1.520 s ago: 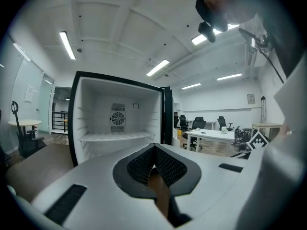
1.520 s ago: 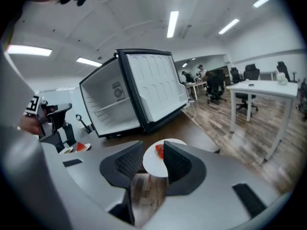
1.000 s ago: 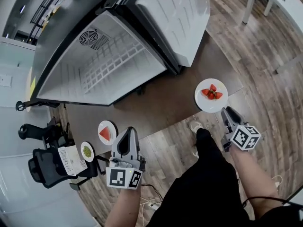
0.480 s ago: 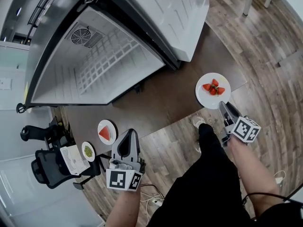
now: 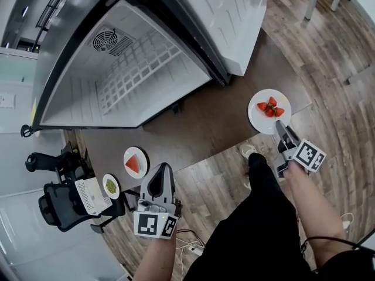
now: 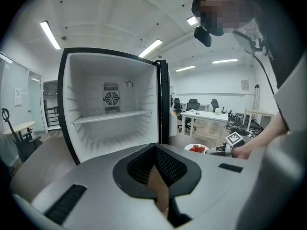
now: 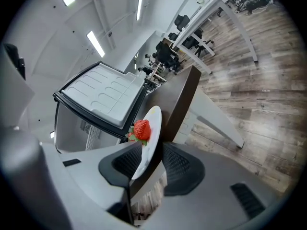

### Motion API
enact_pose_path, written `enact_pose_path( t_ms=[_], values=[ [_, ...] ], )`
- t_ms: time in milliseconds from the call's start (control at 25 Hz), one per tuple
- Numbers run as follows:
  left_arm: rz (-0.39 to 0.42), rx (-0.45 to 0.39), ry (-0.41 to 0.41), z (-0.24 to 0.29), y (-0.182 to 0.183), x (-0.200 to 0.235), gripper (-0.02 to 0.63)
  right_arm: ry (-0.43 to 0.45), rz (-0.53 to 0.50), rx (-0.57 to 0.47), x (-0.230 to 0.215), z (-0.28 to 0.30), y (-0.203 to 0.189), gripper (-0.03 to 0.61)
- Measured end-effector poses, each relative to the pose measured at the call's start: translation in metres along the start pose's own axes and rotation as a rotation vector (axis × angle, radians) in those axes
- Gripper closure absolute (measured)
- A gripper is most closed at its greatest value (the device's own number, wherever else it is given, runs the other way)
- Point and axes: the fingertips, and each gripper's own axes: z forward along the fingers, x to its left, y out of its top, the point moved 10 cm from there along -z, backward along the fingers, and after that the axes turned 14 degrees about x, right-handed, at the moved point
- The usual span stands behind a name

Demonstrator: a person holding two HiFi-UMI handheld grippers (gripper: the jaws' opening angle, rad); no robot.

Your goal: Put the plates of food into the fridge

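Observation:
A white plate of strawberries (image 5: 268, 111) hangs over the right corner of the brown table (image 5: 199, 130), and my right gripper (image 5: 282, 129) is shut on its near rim. In the right gripper view the plate's rim (image 7: 147, 143) is pinched edge-on between the pads, with a strawberry (image 7: 142, 128) just past them. My left gripper (image 5: 157, 183) is shut and holds nothing, near the table's front edge beside a plate with a watermelon slice (image 5: 135, 162). A small plate of green food (image 5: 109, 186) lies further left. The fridge (image 5: 135, 81) stands open with bare white shelves (image 6: 112, 116).
The fridge door (image 5: 225, 16) is swung wide to the right of the cavity. A black office chair (image 5: 55, 206) stands at the lower left. White desk legs (image 5: 313, 2) rise at the top right. Wood floor surrounds the table, and the person's legs are below.
My right gripper and the strawberry plate have drifted a little to the right and away from the body. My left gripper has hardly moved.

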Motion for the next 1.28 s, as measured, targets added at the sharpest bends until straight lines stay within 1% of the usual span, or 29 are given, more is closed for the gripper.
enact_pose_path(
  t_ms=[120,160,240,360,520,680,720,760,840,880,920,1040,1160,1280],
  values=[
    [-0.006,0.002,-0.001,-0.002,-0.002,0.003,0.611,0.034,0.008,-0.012,0.001,0.000,-0.002,0.446],
    [-0.007,0.002,0.000,-0.003,-0.003,0.005,0.611,0.029,0.004,-0.015,0.002,0.000,-0.002,0.459],
    [-0.011,-0.001,0.004,-0.006,-0.004,0.008,0.611,-0.001,-0.006,-0.025,0.003,-0.003,-0.002,0.512],
    [-0.019,-0.004,0.010,-0.011,-0.003,0.011,0.611,0.005,0.007,-0.047,0.006,-0.008,-0.005,0.528],
    [-0.019,-0.026,0.011,-0.019,0.002,0.014,0.611,0.008,-0.010,-0.055,0.013,-0.015,-0.004,0.560],
    [-0.025,-0.043,0.016,-0.029,0.003,0.016,0.611,0.010,-0.003,-0.040,0.019,-0.019,-0.004,0.561],
    [-0.030,-0.047,0.020,-0.032,0.003,0.017,0.611,0.023,0.006,-0.041,0.021,-0.020,-0.004,0.561],
    [-0.035,-0.050,0.024,-0.034,0.003,0.017,0.611,0.054,0.013,-0.043,0.024,-0.020,-0.003,0.561],
    [-0.043,-0.059,0.032,-0.038,0.003,0.017,0.611,0.176,0.020,-0.052,0.037,-0.014,0.000,0.562],
    [-0.046,-0.064,0.034,-0.040,0.003,0.017,0.611,0.222,0.024,-0.054,0.044,-0.012,0.001,0.563],
    [-0.049,-0.069,0.036,-0.041,0.003,0.017,0.611,0.243,0.032,-0.053,0.049,-0.011,0.001,0.563],
    [-0.061,-0.083,0.043,-0.045,0.005,0.019,0.611,0.262,0.054,-0.035,0.064,-0.008,0.000,0.563],
    [-0.068,-0.107,0.057,-0.051,0.011,0.023,0.611,0.295,0.036,0.001,0.085,-0.001,-0.001,0.563],
    [-0.074,-0.135,0.080,-0.059,0.019,0.029,0.611,0.283,0.031,0.032,0.100,0.002,-0.003,0.563]
  ],
)
